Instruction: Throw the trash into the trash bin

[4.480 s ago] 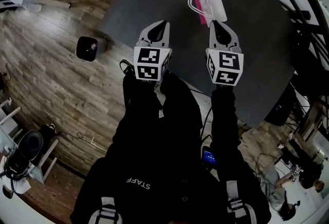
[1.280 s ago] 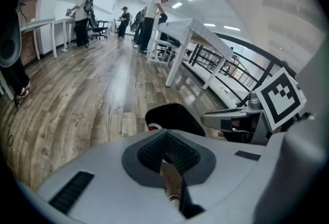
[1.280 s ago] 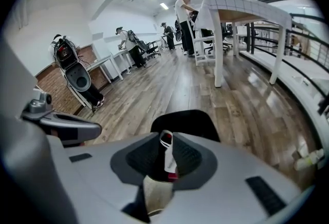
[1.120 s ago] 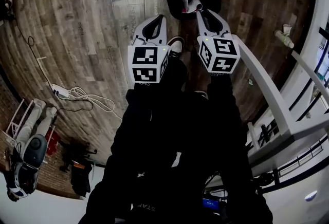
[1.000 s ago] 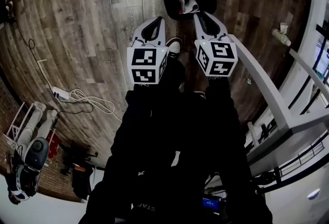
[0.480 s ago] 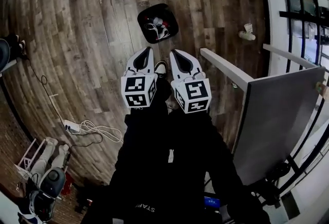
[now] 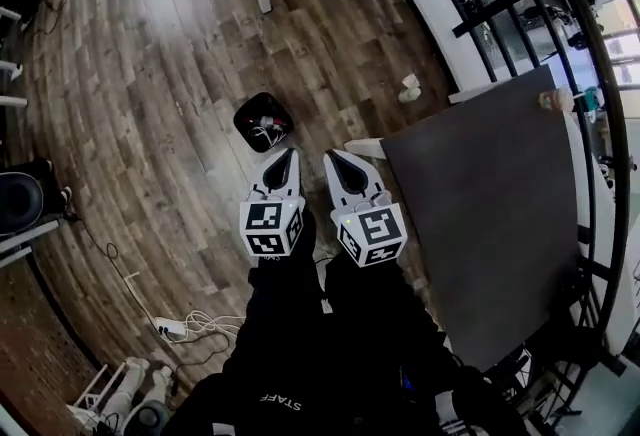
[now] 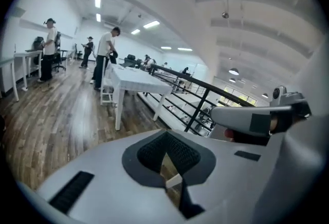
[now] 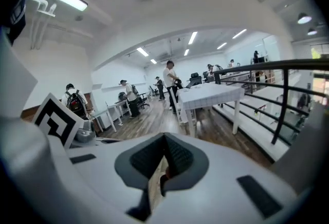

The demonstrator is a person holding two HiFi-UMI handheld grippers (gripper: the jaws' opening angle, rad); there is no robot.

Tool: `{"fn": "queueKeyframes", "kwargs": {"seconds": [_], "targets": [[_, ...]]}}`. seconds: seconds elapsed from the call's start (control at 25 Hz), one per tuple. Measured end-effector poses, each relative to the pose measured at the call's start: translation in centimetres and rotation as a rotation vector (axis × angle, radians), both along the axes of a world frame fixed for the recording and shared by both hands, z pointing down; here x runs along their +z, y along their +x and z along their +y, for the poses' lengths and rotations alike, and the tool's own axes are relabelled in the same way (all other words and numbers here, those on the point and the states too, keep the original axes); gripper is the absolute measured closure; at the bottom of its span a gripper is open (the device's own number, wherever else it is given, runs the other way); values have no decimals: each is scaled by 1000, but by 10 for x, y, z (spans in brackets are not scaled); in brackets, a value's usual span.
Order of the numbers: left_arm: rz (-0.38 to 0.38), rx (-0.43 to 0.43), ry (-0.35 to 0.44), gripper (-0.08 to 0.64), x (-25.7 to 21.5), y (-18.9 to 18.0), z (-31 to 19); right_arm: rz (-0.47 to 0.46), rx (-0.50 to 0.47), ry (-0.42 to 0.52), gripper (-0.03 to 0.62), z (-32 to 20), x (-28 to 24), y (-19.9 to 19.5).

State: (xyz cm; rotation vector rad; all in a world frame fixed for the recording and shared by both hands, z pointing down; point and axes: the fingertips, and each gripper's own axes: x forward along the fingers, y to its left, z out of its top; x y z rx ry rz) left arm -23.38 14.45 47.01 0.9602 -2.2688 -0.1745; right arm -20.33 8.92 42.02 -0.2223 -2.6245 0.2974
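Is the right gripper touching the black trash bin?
Apart. The head view shows bare wood floor between the right gripper and the trash bin; the right gripper view shows only room beyond its shut jaws.

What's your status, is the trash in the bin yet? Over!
Left gripper shut, empty. Right gripper shut, empty. Trash inside trash bin on the floor. Nothing blocking. Over.

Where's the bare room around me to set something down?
The grey tabletop on your right is bare apart from small items at its far edge. The wood floor left of the trash bin is open. Crowded: the bin itself, holding trash, and the floor around the power strip and its cable.
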Motion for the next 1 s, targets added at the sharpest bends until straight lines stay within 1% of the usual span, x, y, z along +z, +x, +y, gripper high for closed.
{"fn": "queueKeyframes", "kwargs": {"seconds": [0.12, 0.24, 0.32, 0.44, 0.56, 0.84, 1.0], "targets": [[-40, 67, 21, 560, -50, 29, -38, -32, 77, 21, 577, -35, -46, 36], [-89, 169, 66, 560, -96, 56, -85, -70, 201, 39, 577, -77, -86, 74], [-104, 231, 86, 560, -117, 83, -114, -85, 272, 48, 577, -105, -106, 108], [-124, 319, 94, 560, -141, 131, -156, -92, 368, 65, 577, -144, -130, 165], [-154, 429, 113, 560, -165, 179, -200, -99, 476, 89, 577, -185, -153, 221], [-165, 691, 203, 560, -206, 301, -307, -108, 806, 171, 577, -282, -198, 362], [-185, 830, 260, 560, -234, 366, -350, -105, 979, 219, 577, -317, -222, 436]]}}
